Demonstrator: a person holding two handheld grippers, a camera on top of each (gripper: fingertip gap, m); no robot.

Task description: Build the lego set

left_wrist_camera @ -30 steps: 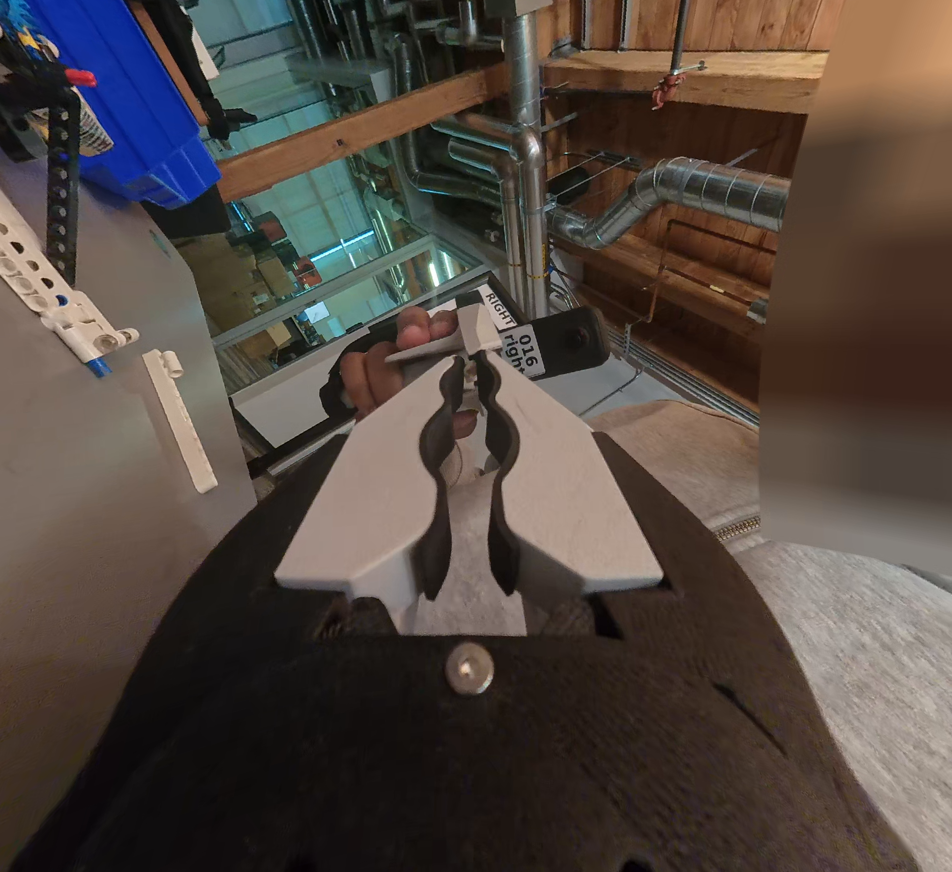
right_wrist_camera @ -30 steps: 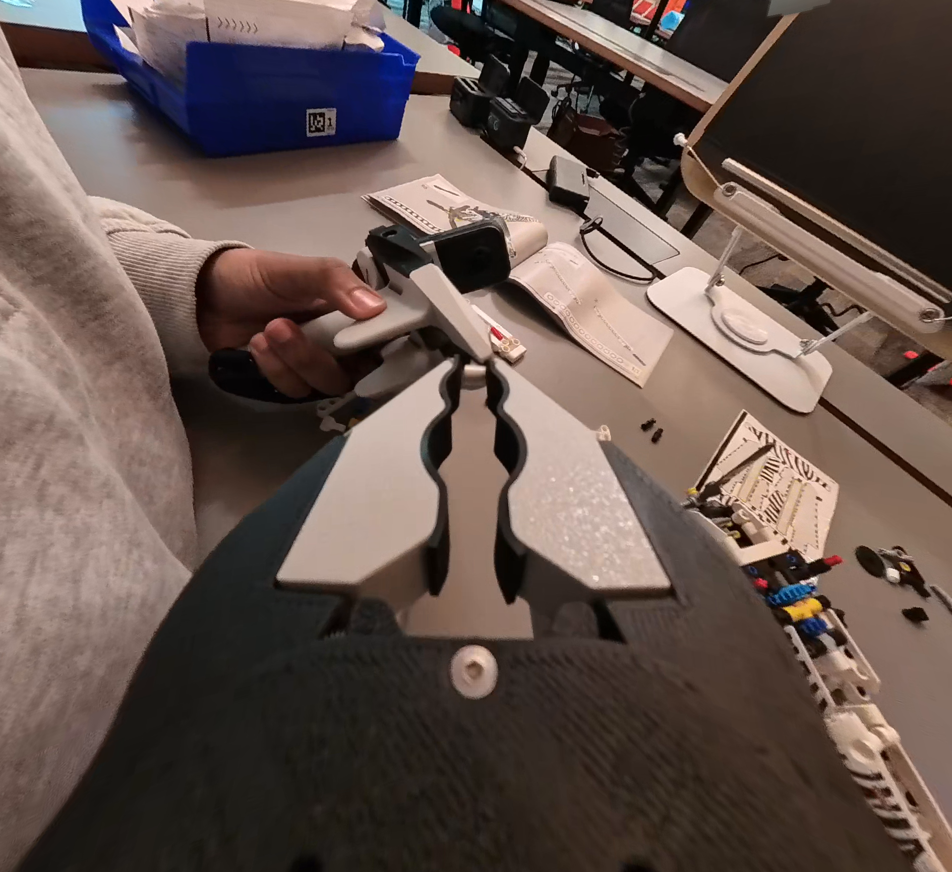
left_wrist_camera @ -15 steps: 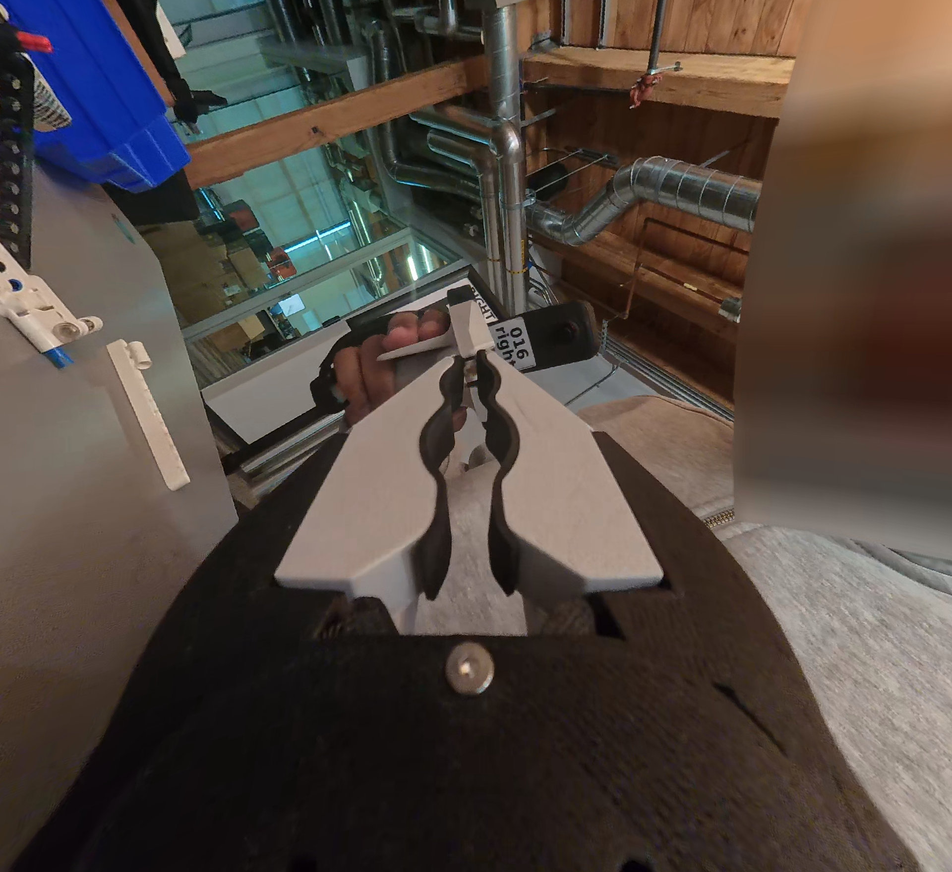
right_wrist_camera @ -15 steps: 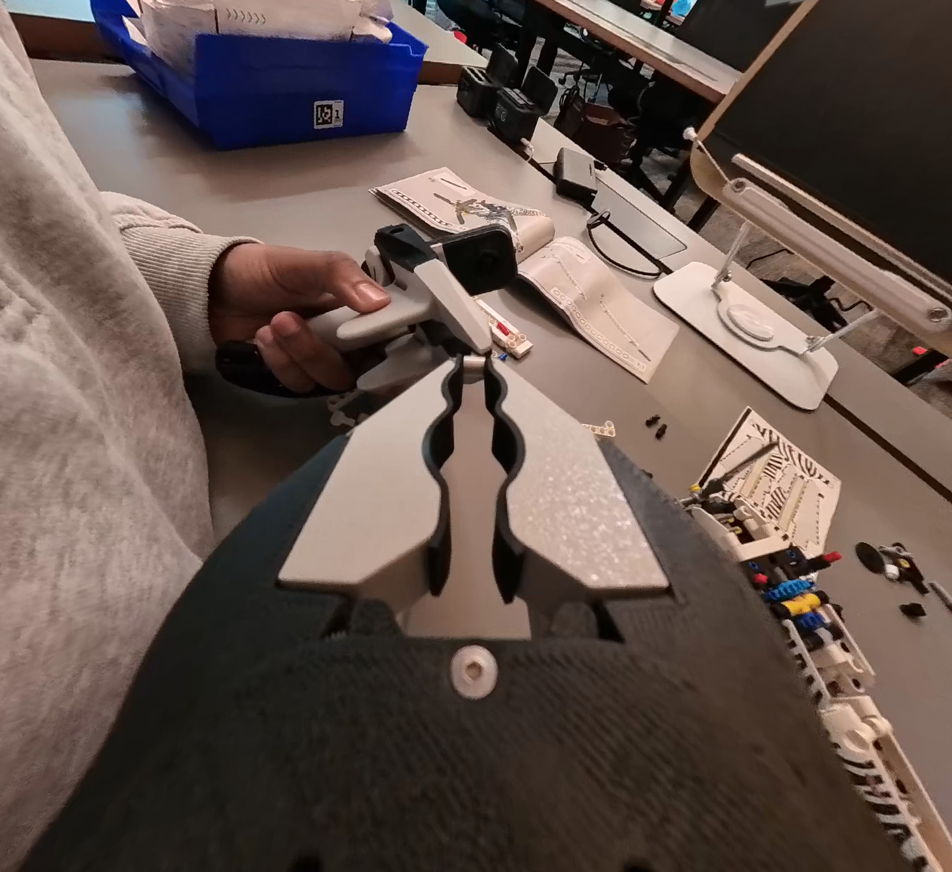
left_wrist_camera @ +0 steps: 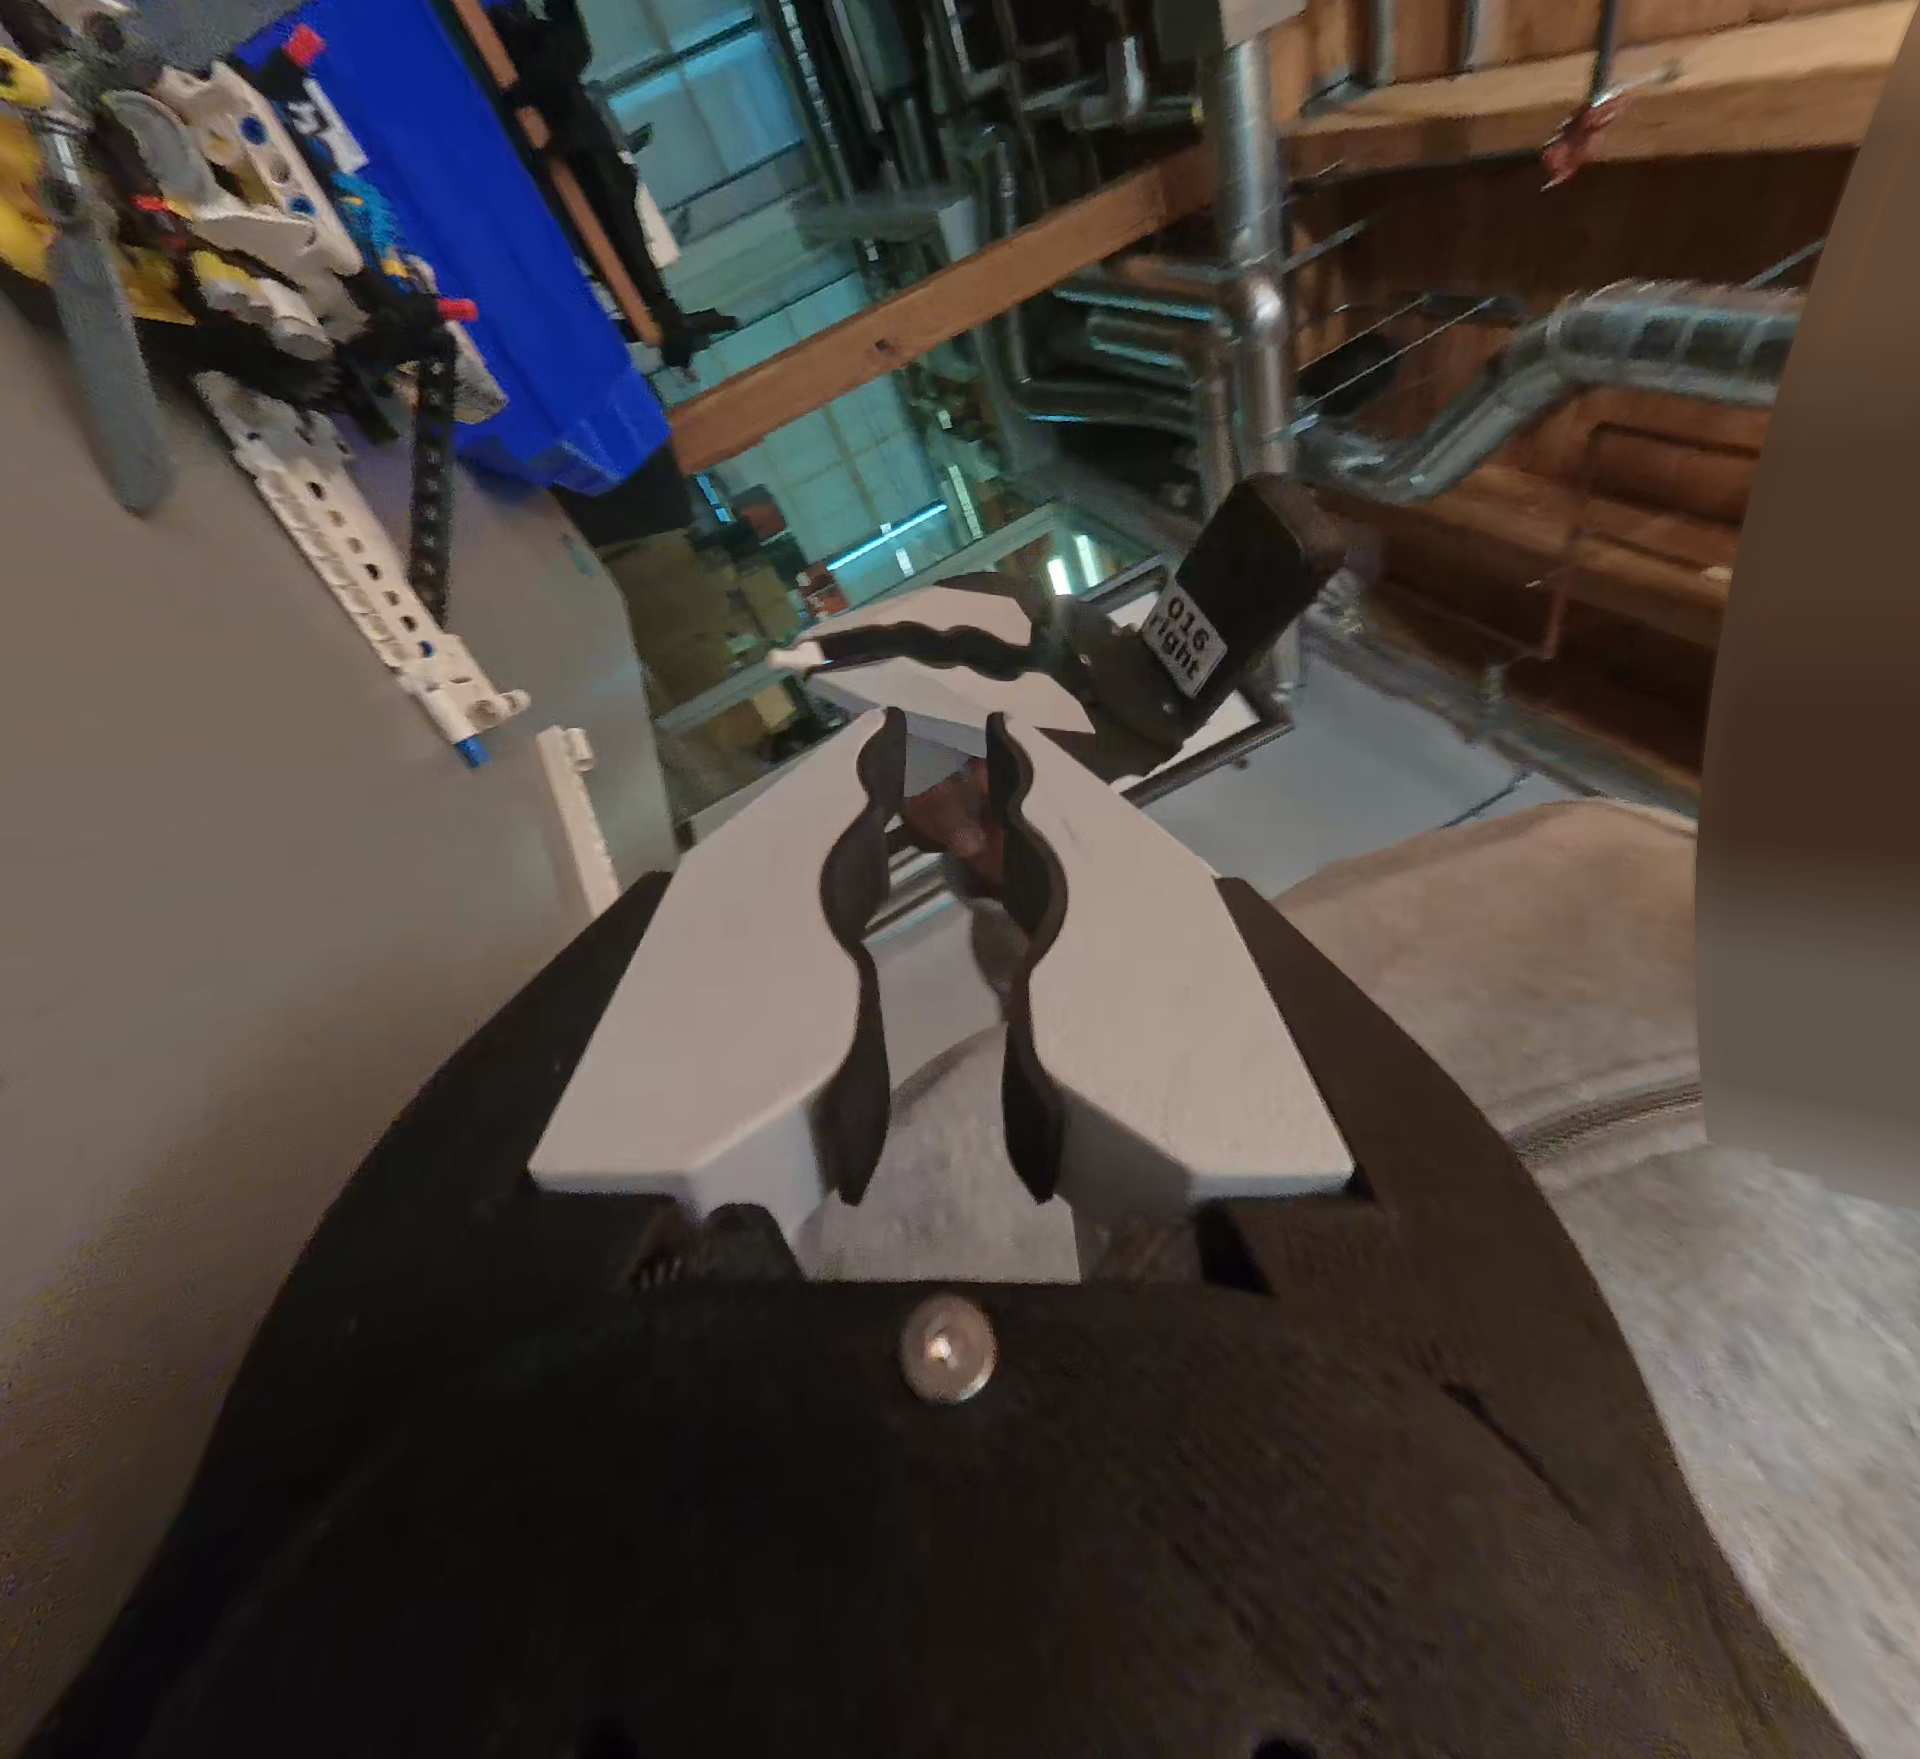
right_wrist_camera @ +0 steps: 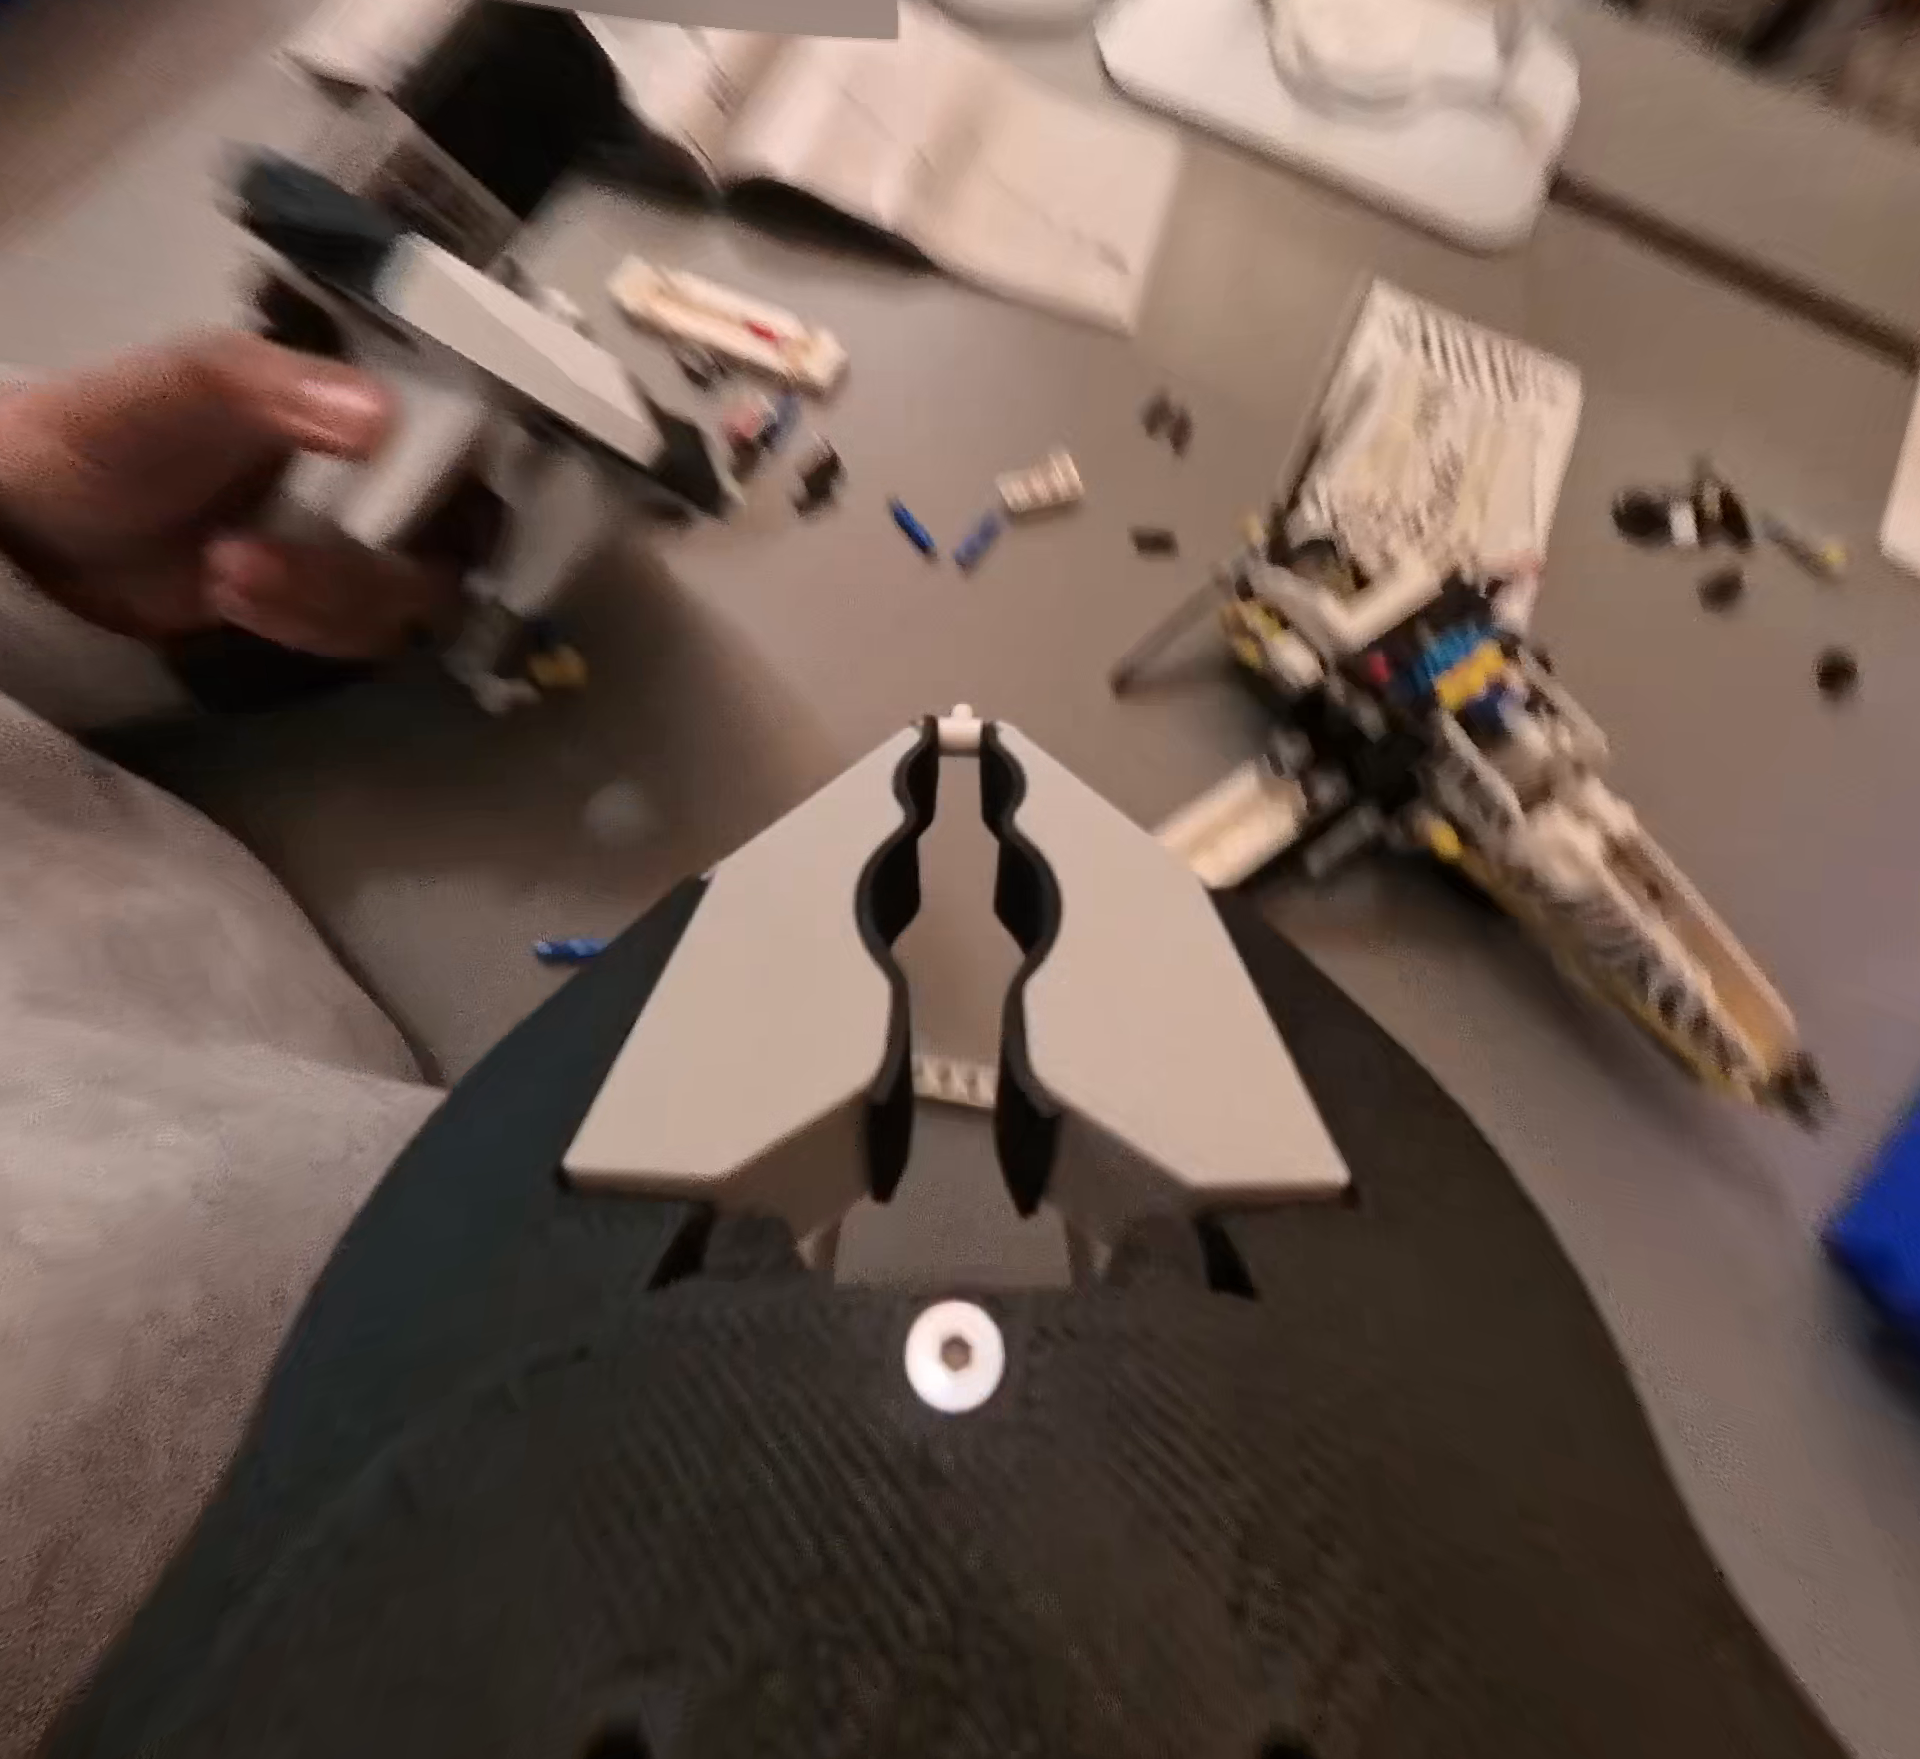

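A: What have you got hold of?

B: My right hand-held gripper point(right_wrist_camera: 957, 741) is nearly closed, pinching a small white lego piece point(right_wrist_camera: 958, 735) at its tips. My left hand-held gripper point(left_wrist_camera: 938, 735) has a narrow gap with nothing in it.

A: And the build?

B: Partly done, I'd say. The white, black and yellow lego model point(right_wrist_camera: 1455, 753) lies on the grey surface point(right_wrist_camera: 727, 774) beyond, with small blue and black loose pins point(right_wrist_camera: 940, 525) scattered farther off, so plenty remains.
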